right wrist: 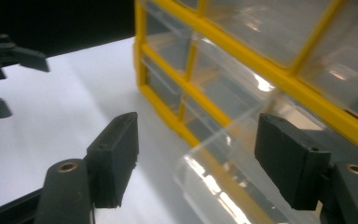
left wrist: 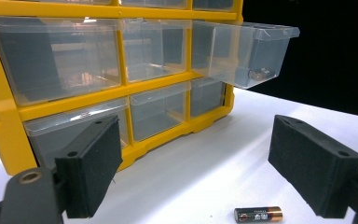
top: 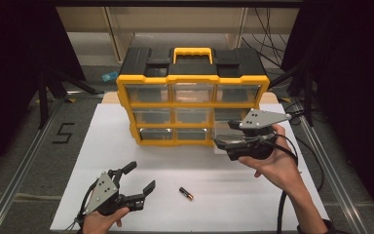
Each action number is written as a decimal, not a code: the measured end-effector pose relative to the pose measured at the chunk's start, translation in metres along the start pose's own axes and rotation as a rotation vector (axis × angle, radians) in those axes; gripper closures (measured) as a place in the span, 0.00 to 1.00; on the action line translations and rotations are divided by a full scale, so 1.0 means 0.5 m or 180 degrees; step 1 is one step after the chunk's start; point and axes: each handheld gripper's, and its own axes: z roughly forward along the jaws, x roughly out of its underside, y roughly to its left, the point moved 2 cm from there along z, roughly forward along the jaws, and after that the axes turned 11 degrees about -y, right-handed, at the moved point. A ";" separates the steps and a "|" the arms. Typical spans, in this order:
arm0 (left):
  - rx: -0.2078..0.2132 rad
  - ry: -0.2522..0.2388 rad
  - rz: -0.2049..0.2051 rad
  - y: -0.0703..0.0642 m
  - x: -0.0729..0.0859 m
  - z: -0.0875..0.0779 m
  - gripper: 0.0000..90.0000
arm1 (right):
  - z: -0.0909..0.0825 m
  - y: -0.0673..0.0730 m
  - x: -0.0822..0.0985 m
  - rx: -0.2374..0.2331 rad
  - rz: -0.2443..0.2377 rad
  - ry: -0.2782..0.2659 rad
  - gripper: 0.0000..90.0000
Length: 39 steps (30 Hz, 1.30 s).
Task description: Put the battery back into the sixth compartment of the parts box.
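Battery lies on the table, long axis crosswise, at three o'clock from the left hand-held gripper, open, empty and nearer. Right hand-held gripper, open, empty, stands by the pulled-out drawer.

One yellow-and-black drawer cabinet stands on the white sheet at twelve o'clock, with one yellow carry handle on top. Its front holds nine clear drawers — three rows of three. Eight sit flush; one, the middle-row drawer at the three o'clock end, is pulled out, and one small item lies inside it, too dim to name. One loose battery lies on the sheet at six o'clock. Two grippers — the left gripper at seven o'clock, the right gripper at three — each with two black jaws.
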 end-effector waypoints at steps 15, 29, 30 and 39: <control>-0.0004 -0.0007 -0.0003 0.000 0.000 0.000 0.19 | 0.056 0.092 0.013 -0.0402 -0.0202 0.0204 0.33; -0.0006 -0.0011 -0.0002 0.000 -0.001 -0.001 0.19 | 0.108 0.139 0.057 -0.0628 -0.0276 0.0530 0.32; -0.0008 -0.0011 -0.0004 0.000 -0.001 -0.001 0.19 | 0.112 0.140 0.061 -0.0649 -0.0286 0.0575 0.32; -0.0007 -0.0013 0.0003 0.001 -0.001 -0.001 0.19 | 0.162 0.164 0.124 -0.0755 -0.0299 0.0992 0.34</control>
